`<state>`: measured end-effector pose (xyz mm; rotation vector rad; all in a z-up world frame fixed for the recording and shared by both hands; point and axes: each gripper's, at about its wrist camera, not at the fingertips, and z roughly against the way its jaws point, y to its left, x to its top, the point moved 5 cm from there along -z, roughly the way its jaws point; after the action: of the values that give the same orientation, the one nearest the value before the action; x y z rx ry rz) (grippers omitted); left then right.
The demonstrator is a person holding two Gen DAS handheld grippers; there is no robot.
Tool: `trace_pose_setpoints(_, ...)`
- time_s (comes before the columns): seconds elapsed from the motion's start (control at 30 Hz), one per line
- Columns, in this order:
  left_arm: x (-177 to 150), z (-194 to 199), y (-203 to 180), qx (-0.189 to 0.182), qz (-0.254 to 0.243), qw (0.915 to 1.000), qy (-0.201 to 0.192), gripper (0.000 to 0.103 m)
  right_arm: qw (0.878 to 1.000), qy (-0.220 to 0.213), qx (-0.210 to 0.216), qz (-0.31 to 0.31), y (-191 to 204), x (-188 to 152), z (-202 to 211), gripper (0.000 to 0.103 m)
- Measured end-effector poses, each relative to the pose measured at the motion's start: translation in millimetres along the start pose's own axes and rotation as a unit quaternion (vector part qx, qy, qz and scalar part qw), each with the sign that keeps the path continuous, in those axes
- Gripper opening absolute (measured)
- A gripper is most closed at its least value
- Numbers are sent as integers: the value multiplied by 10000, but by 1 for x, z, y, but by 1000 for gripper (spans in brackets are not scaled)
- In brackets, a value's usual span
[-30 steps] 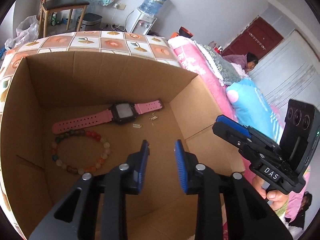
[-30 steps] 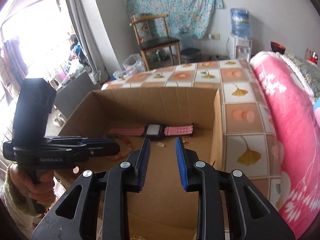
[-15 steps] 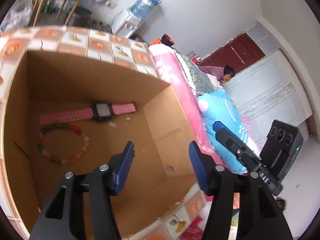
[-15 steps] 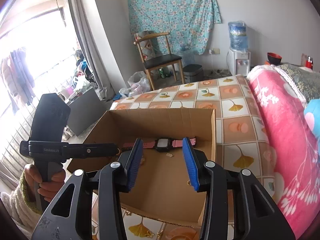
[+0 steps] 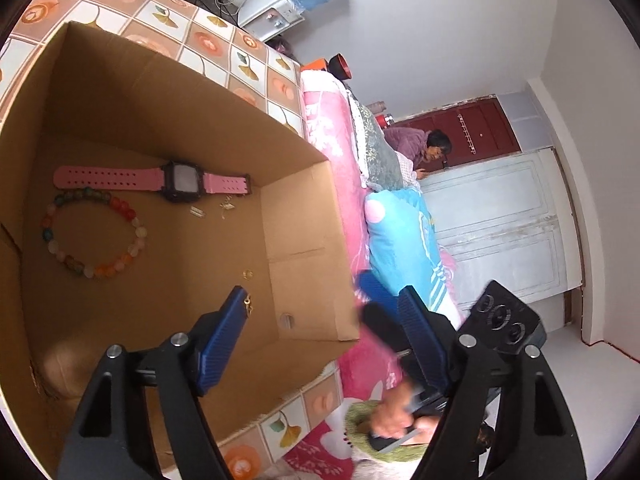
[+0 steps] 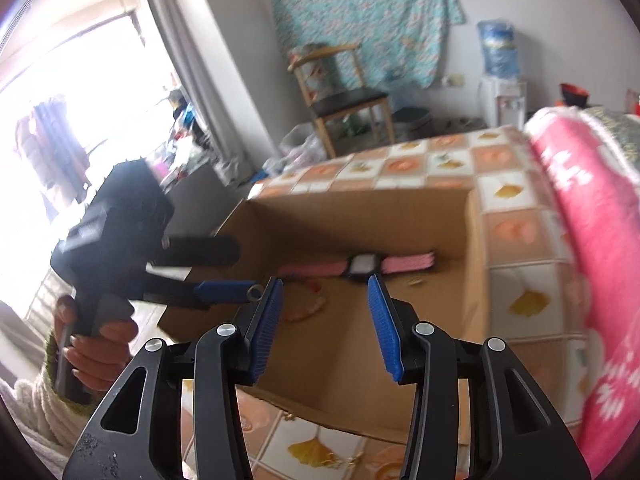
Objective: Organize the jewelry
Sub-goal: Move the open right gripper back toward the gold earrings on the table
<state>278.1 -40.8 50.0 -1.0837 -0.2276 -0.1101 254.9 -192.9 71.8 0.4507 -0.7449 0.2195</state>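
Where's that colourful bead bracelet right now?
In the left wrist view, the bead bracelet lies flat on the floor of the cardboard box, toward its left side, just below the pink watch.

No legible text in either view. Left gripper (image 6: pixel 224 272) body in right wrist view: label strip present, blurred, unreadable. Right gripper (image 5: pixel 384 304) housing in left wrist view: no lettering readable. Watch (image 5: pixel 182 181) face in cardboard box (image 5: pixel 304 240): blank glare, no digits discernible.
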Motion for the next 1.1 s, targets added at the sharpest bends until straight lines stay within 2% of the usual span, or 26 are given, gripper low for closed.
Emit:
trace_pose_setpoints(0.17,-5,-2,-17,6,-148,9999,64,76,9993,295,209,49,14,-2,-29,43)
trace_pose_setpoints(0.2,-6,-2,-18,109,-166,9998,45,78,9992,308,257,26,14,-2,-31,43)
trace_pose_setpoints(0.27,-5,-1,-19,224,-222,9995,-6,78,9990,313,307,-30,16,-2,-32,43)
trace_pose_setpoints(0.37,-4,1,-17,140,-164,9998,-14,78,9988,267,406,-59,19,-1,-28,43)
trace_pose_setpoints(0.5,-1,2,-16,210,-177,9996,-88,78,9982,218,553,6,26,-1,-21,43)
trace_pose_setpoints(0.63,-1,0,-18,199,-212,9995,-91,78,9987,237,444,83,28,-1,-24,43)
trace_pose_setpoints(0.73,-1,3,-17,375,-320,9986,-205,78,9992,142,366,-89,19,1,-18,43)
trace_pose_setpoints(0.87,-7,19,-13,868,-597,9930,-535,78,9997,-49,134,-212,3,-4,6,43)
trace_pose_setpoints(0.97,-25,41,-18,1376,-1231,9784,-929,78,9994,-212,-53,-257,-6,-18,35,44)
trace_pose_setpoints(1.0,-34,48,-21,1557,-1505,9706,-1049,78,9993,-242,-79,-268,-7,-22,41,44)
trace_pose_setpoints(1.03,-44,54,-23,1741,-1787,9615,-1155,78,9991,-286,-98,-289,-9,-29,52,44)
trace_pose_setpoints(1.1,-72,66,-26,2141,-2413,9371,-1332,78,9987,-359,-122,-327,-8,-46,71,46)
